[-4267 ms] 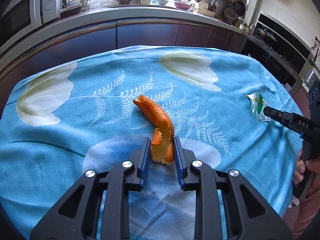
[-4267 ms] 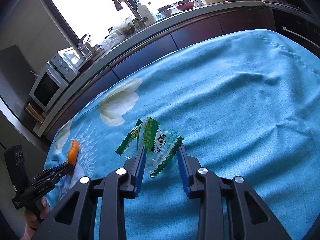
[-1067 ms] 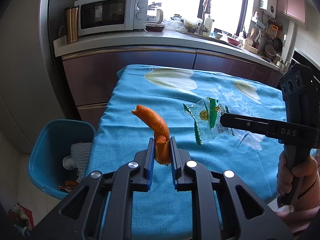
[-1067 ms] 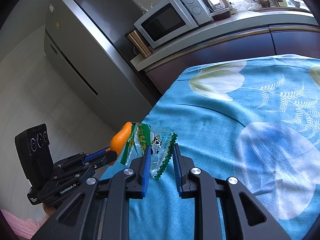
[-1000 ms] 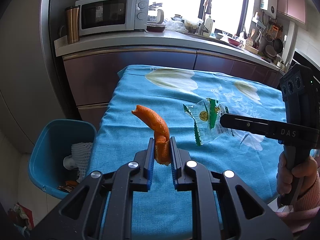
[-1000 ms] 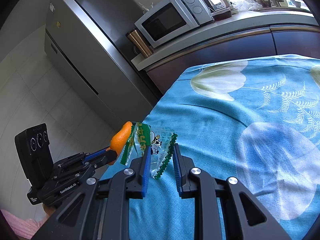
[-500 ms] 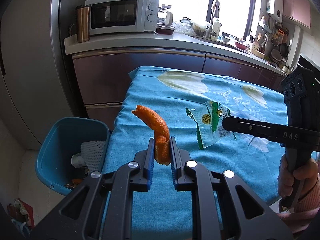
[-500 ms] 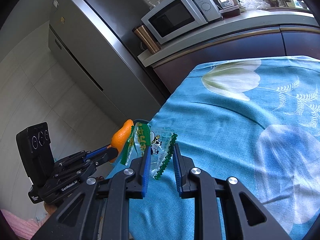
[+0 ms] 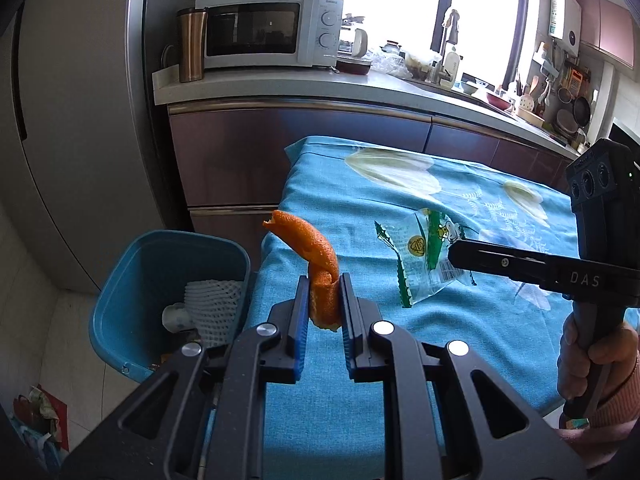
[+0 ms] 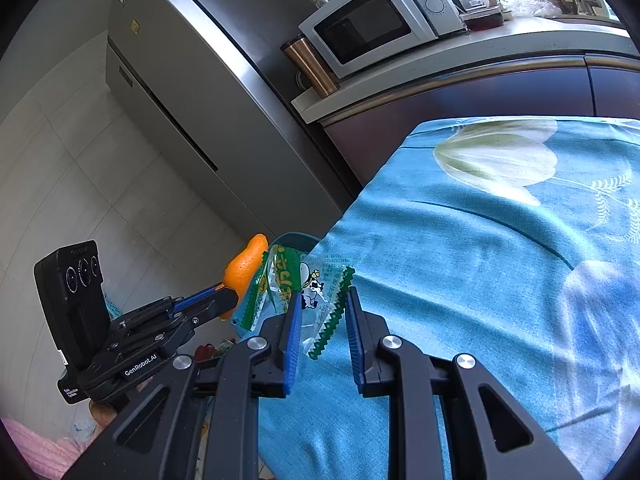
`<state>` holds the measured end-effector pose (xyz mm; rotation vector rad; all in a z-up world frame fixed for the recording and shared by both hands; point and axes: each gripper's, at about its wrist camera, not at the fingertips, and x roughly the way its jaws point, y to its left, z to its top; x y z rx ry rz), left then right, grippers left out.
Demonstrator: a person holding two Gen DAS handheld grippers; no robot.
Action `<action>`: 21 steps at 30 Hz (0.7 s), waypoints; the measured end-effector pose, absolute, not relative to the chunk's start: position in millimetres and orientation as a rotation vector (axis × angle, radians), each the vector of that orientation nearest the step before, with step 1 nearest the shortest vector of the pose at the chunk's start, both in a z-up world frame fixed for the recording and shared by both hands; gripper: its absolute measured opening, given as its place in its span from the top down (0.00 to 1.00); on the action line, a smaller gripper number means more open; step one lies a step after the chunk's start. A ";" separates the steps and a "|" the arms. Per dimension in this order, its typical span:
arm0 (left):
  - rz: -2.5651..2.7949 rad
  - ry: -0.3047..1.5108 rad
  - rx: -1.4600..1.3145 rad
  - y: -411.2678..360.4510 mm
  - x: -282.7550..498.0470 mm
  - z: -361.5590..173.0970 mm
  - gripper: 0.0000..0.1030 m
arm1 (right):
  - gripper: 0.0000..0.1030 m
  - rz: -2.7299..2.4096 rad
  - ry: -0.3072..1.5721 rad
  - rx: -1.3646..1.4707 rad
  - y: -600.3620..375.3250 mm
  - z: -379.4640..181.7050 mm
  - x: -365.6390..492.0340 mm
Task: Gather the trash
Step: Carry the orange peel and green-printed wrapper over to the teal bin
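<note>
My left gripper (image 9: pixel 323 292) is shut on a curled orange peel (image 9: pixel 316 256), held in the air over the left end of the table, just right of a blue bin (image 9: pixel 176 237) on the floor. My right gripper (image 10: pixel 323 300) is shut on a clear snack wrapper (image 10: pixel 308 284) with green zigzag edges, lifted off the cloth. In the left wrist view the right gripper (image 9: pixel 454 251) comes in from the right with the wrapper (image 9: pixel 420 256) at its tip. In the right wrist view the left gripper (image 10: pixel 230 300) and peel (image 10: pixel 246 268) sit just left of the wrapper.
The table wears a blue flowered cloth (image 9: pixel 460 340). The bin holds white foam netting (image 9: pixel 212 300) and other scraps. A grey fridge (image 9: pixel 72 128) stands behind it. A counter (image 9: pixel 320 92) carries a microwave (image 9: pixel 264 36) and a steel tumbler (image 9: pixel 191 46). A hand (image 9: pixel 588 360) grips the right handle.
Earlier the peel and wrapper lay on the cloth between open jaws; now both are gripped and lifted. Over the last second both grippers drifted left toward the table's end, and the bin came closer.
</note>
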<state>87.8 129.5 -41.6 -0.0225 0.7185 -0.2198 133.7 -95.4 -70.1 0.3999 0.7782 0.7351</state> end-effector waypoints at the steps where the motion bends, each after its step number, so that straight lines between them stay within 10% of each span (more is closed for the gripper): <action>1: -0.216 0.718 -0.024 131.0 87.6 -42.0 0.85 | 0.80 0.739 0.779 0.399 -93.8 -69.4 134.3; 21: -0.147 0.711 -0.059 164.5 88.7 -41.9 0.85 | 0.80 0.804 0.803 0.355 -52.0 -62.8 146.6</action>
